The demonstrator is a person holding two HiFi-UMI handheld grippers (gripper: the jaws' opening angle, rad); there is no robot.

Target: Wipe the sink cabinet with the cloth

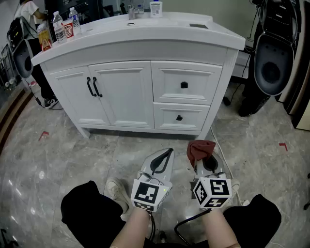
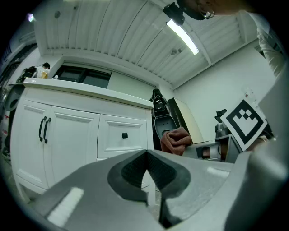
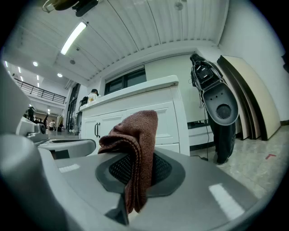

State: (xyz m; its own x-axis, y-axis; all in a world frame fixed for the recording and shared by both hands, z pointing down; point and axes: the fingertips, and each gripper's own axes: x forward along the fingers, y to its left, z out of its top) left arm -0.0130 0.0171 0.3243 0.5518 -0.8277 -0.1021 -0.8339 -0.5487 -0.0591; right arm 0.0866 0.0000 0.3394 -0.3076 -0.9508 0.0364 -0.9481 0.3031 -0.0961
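A white sink cabinet with two doors and two drawers stands ahead of me across the floor. A folded reddish-brown cloth sticks out of my right gripper, whose jaws are shut on it; in the right gripper view the cloth hangs between the pads. My left gripper is beside it, jaws shut with nothing between them. Both grippers are held low near my knees, well short of the cabinet. The left gripper view shows the cabinet and the cloth.
Bottles and a cup stand on the countertop's left end, a faucet and container at the back. A black upright machine stands right of the cabinet. A cable runs over the marble floor. A person stands at far left.
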